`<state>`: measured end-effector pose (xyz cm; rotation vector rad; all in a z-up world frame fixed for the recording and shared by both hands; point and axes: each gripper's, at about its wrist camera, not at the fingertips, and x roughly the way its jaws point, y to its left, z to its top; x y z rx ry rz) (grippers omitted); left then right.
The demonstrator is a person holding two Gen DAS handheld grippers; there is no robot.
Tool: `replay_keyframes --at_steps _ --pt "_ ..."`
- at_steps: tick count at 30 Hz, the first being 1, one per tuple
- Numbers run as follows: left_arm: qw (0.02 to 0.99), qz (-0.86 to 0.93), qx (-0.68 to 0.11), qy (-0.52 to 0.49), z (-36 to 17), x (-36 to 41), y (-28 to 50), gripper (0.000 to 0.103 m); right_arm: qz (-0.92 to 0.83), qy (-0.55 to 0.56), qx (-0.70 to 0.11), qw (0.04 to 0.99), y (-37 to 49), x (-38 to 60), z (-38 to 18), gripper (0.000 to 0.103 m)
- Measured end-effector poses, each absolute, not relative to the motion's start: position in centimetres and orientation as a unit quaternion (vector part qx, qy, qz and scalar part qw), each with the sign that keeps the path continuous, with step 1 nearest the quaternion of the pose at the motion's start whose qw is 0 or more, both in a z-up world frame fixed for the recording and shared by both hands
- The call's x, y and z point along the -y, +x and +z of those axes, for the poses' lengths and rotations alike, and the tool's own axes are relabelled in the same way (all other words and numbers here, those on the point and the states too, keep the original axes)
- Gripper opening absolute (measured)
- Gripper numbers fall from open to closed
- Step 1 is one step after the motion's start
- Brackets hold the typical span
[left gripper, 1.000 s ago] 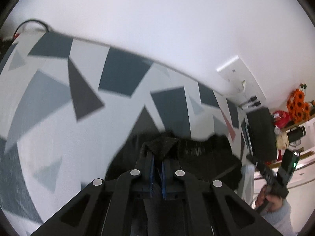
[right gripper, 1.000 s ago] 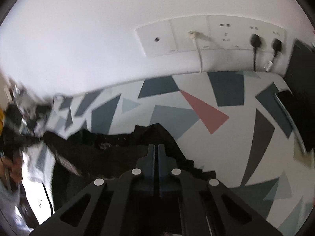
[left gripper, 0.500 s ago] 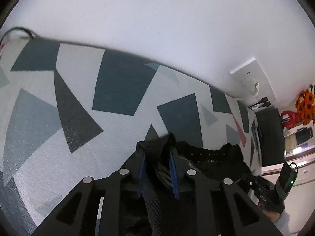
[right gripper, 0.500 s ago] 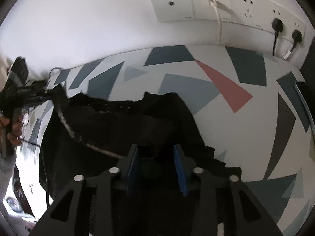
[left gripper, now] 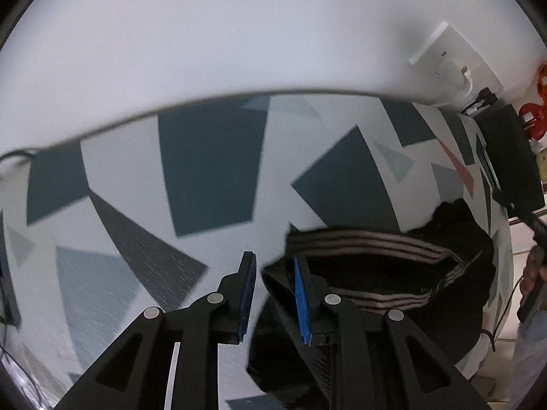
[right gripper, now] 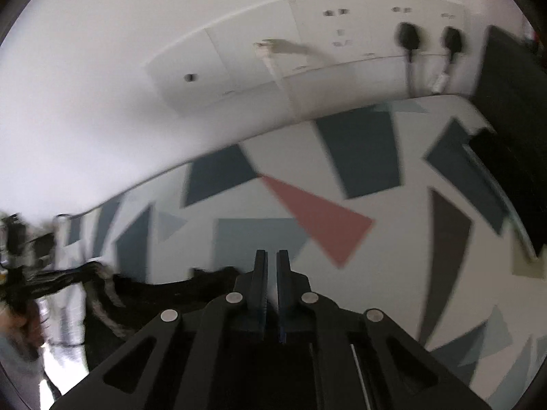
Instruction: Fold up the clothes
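Note:
A black garment with grey striped bands (left gripper: pixel 393 273) lies bunched on the table with the geometric-pattern cloth (left gripper: pixel 208 177). My left gripper (left gripper: pixel 271 266) is open and empty, its right finger against the garment's left edge. In the right wrist view the garment (right gripper: pixel 136 290) lies low at the left, blurred. My right gripper (right gripper: pixel 270 259) has its jaws nearly together with a thin gap, nothing between them, raised beside the garment's right end.
A white wall with a socket panel and plugged cables (right gripper: pixel 407 37) backs the table. A black box (right gripper: pixel 512 109) stands at the table's right end. Red and orange objects (left gripper: pixel 533 116) sit beyond it. The person's other hand (left gripper: pixel 533 273) shows at the right edge.
Both grippers let go of the garment, which dropped onto the table. My left gripper opened wide. My right gripper opened half a second ago, then closed to a thin gap and lifted.

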<state>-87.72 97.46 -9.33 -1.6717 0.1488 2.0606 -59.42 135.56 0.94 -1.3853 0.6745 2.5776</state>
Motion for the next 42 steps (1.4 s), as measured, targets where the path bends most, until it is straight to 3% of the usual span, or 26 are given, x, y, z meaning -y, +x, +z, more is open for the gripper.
replay_keyframes --at_steps 5,11,18,26,30,32,39,42 --pt "0.243 0.757 -0.015 -0.606 -8.4 -96.7 -89.0 0.022 0.859 -0.481 -0.156 -0.084 -58.8 -129.6 1.5 0.032" --pt "0.260 0.768 0.014 -0.585 -6.6 -95.5 -86.9 0.022 0.825 -0.547 -0.086 -0.110 -58.0 -124.6 -1.3 0.033" --pt "0.327 0.720 -0.069 -0.608 -8.8 -98.1 -79.2 0.022 0.821 -0.564 -0.074 -0.048 -59.1 -124.6 -3.3 0.038" --pt "0.332 0.725 -0.148 -0.585 -10.5 -103.6 -77.8 0.022 0.859 -0.497 -0.111 0.043 -64.3 -129.4 0.3 0.038" --pt "0.300 0.761 -0.154 -0.555 -10.1 -105.3 -79.9 0.022 0.862 -0.484 -0.149 0.022 -63.3 -130.5 1.5 0.043" --pt "0.284 0.779 -0.138 -0.542 -9.8 -105.5 -81.3 0.022 0.866 -0.482 -0.131 0.009 -61.9 -130.1 1.9 0.052" --pt "0.216 0.826 -0.025 -0.520 -7.8 -102.1 -86.6 0.022 0.834 -0.544 -0.079 -0.058 -59.4 -125.7 -1.7 0.052" --pt "0.216 0.828 0.007 -0.518 -6.9 -100.0 -86.9 0.022 0.829 -0.555 -0.060 -0.038 -60.1 -124.9 -3.6 0.052"
